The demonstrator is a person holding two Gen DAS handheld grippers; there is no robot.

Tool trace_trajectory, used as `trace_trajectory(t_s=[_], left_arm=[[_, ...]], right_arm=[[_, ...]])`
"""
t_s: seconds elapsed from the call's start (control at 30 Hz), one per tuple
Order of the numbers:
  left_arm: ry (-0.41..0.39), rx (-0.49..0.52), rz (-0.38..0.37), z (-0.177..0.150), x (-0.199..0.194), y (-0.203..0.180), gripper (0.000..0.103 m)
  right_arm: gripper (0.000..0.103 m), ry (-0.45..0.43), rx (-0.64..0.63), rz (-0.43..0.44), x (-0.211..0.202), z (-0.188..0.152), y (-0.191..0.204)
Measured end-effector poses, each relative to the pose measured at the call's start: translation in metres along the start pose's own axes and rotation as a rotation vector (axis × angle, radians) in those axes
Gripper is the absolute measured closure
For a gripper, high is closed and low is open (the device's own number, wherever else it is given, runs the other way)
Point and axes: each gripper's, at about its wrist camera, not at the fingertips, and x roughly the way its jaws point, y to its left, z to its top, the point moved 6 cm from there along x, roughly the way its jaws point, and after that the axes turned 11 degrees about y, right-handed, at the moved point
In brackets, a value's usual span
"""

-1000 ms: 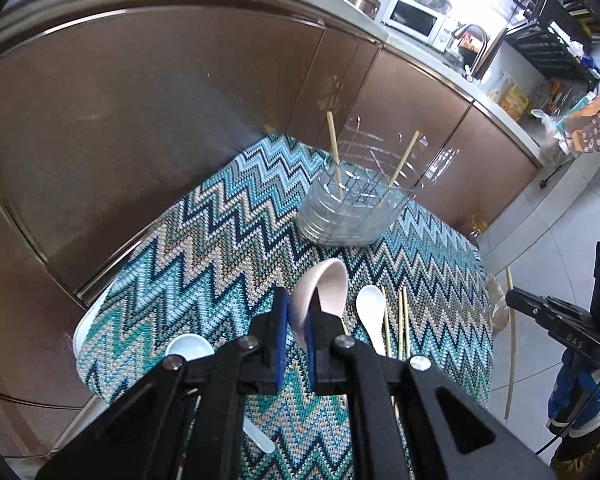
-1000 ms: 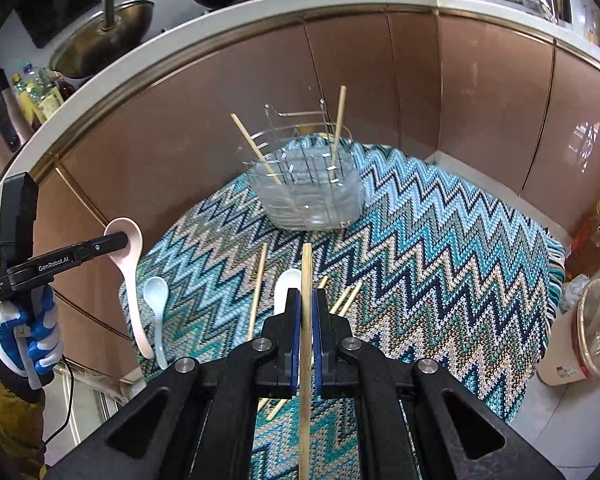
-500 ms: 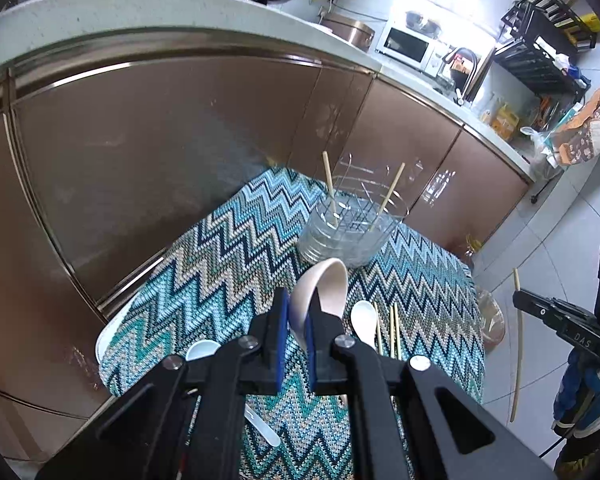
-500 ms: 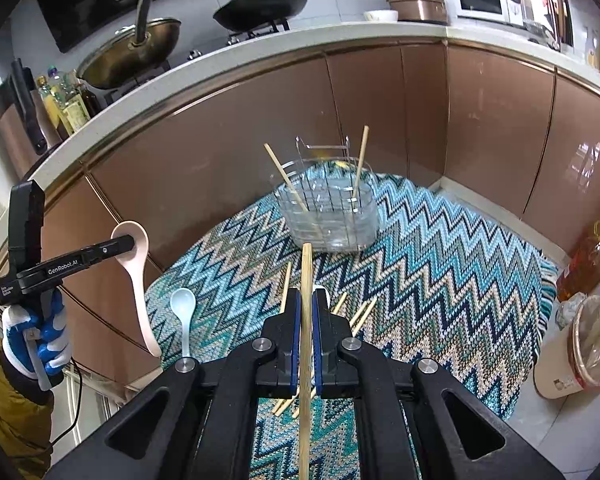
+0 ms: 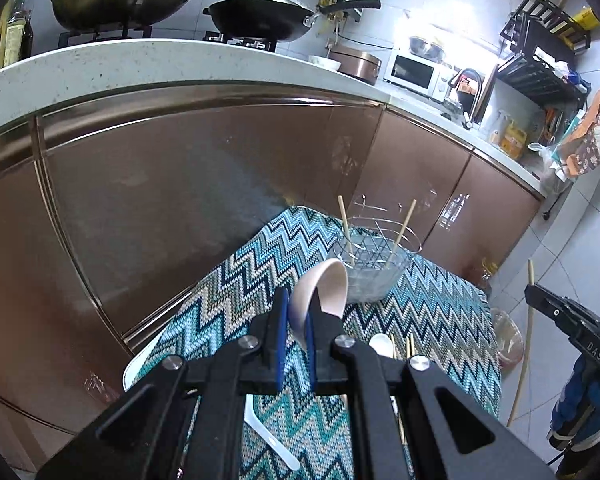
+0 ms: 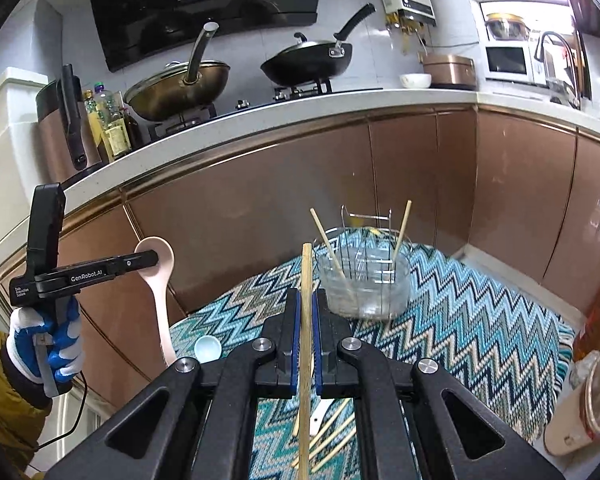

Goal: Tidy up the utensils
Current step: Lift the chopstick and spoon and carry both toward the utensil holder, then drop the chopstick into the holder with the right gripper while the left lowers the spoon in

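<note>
Left wrist view: the left gripper (image 5: 298,326) sits at lower centre, its jaws pinching a pale pink spoon (image 5: 320,294). The spoon's smooth rounded bowl stands up above the blue pads, tilted to the right. Beyond it, at centre right, a clear holder (image 5: 374,270) with a wire grid stands on the zigzag cloth (image 5: 240,300), well apart from the jaws, with two thin wooden sticks leaning in it. A white spoon (image 5: 382,346) and loose sticks lie on the cloth just right of the jaws. The cloth is knitted, in teal, cream and black; its left edge drops beside glossy brown cabinet doors (image 5: 180,200). At the right edge the right gripper (image 5: 540,300) holds a chopstick (image 5: 524,344) upright over tiled floor.

Right wrist view: the right gripper's jaws, at lower centre, are pressed on the straight wooden chopstick, which runs vertically through them and sticks out above and below. The holder stands just up and right of the tip, with open cloth between. More sticks (image 6: 332,436) lie on the cloth beneath the gripper. At the left edge a gloved hand (image 6: 44,344) carries the left gripper with the pink spoon hanging handle-down off the cloth's edge; a small pale blue spoon (image 6: 208,349) lies near that edge.
</note>
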Motion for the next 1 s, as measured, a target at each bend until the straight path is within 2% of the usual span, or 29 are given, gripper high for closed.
trace_trajectory(t_s=[0.27, 1.0], left_arm=[[-0.012, 0.000, 0.006, 0.013, 0.020, -0.004, 0.096], [-0.086, 0.025, 0.014, 0.058, 0.042, -0.027, 0.096]], right_arm=[[0.098, -0.071, -0.037, -0.021, 0.009, 0.014, -0.004], [0.098, -0.243, -0.080, 0.023, 0.028, 0.063, -0.014]])
